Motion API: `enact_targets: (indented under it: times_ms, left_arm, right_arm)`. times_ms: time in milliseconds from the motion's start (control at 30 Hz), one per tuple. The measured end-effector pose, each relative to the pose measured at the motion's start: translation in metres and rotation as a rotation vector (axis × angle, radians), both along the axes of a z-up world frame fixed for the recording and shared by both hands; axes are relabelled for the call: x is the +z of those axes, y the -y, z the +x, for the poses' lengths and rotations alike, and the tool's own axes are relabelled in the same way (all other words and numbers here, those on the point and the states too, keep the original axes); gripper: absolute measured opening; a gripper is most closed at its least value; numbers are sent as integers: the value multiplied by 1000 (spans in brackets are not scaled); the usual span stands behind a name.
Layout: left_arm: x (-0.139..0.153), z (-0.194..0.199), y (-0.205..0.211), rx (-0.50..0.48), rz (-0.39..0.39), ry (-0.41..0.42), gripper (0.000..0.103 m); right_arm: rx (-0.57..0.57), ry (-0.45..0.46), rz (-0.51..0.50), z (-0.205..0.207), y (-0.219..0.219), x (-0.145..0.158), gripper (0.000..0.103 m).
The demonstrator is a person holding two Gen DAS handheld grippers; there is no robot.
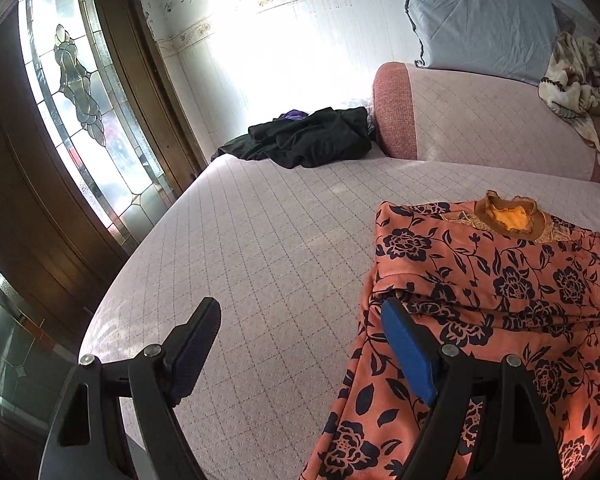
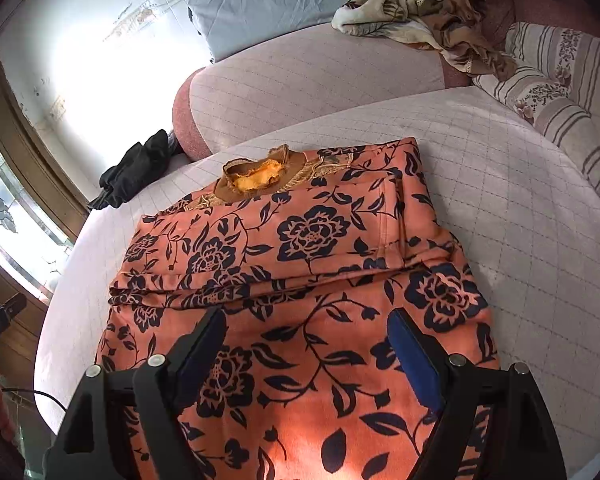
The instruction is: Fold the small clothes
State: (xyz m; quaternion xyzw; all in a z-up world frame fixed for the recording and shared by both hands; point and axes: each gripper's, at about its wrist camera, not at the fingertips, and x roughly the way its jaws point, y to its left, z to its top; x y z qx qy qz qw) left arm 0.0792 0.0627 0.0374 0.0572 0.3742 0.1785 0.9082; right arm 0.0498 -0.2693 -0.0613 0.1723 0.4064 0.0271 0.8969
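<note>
An orange top with dark blue flowers lies on the quilted bed, its sleeves folded across the chest and its brown collar at the far end. My right gripper hangs open above the lower half of the top, nothing between its blue pads. In the left wrist view the same flowered top lies at the right. My left gripper stands open over the bare bed cover beside the top's left edge, its right finger in front of the cloth.
A heap of black clothes lies at the bed's far left corner. A pink bolster runs along the head, with a blue pillow and a crumpled floral blanket behind. A striped cushion sits at right. A stained-glass door stands left.
</note>
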Motion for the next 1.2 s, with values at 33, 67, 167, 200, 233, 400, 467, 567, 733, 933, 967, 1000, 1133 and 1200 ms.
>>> enact_targets:
  times_ms: [33, 67, 167, 200, 233, 400, 467, 567, 733, 933, 967, 1000, 1133, 1200]
  left_arm:
    - [2, -4, 0, 1, -2, 4, 83]
    - [4, -7, 1, 1, -3, 7, 83]
    - [8, -15, 2, -1, -6, 16, 83]
    - [9, -18, 3, 0, -9, 18, 83]
    - [11, -20, 3, -1, -13, 22, 83]
    - [18, -28, 4, -2, -24, 44, 83]
    - [21, -32, 4, -15, -38, 58, 83]
    - [25, -35, 5, -52, -98, 64, 83]
    - [21, -36, 9, -84, -171, 31, 83]
    - [6, -33, 11, -73, -161, -15, 83]
    - [3, -32, 10, -68, -158, -24, 83]
    - [1, -32, 9, -64, -157, -32, 83]
    - [-17, -27, 3, -79, -187, -84, 83]
    - [-35, -30, -7, -88, -226, -129, 83]
  right_arm:
    - [-2, 1, 4, -5, 2, 1, 85]
    - [-6, 2, 8, -9, 4, 1, 85]
    - [-17, 7, 16, -20, 11, 5, 85]
    - [-23, 11, 14, -23, 13, 6, 85]
    - [-27, 14, 14, -26, 14, 8, 85]
    - [-32, 25, 12, -36, 19, 13, 85]
    - [-31, 27, 10, -38, 18, 14, 85]
    - [-22, 30, 8, -40, 15, 15, 85]
    - [-9, 24, 8, -42, 11, 13, 85]
    - [-7, 0, 9, -40, 8, 3, 85]
    - [-5, -4, 9, -39, 8, 1, 85]
    - [-4, -8, 8, -39, 7, -1, 85]
    - [4, -31, 19, -38, 7, -10, 85]
    - [18, -61, 42, -42, 13, -17, 85]
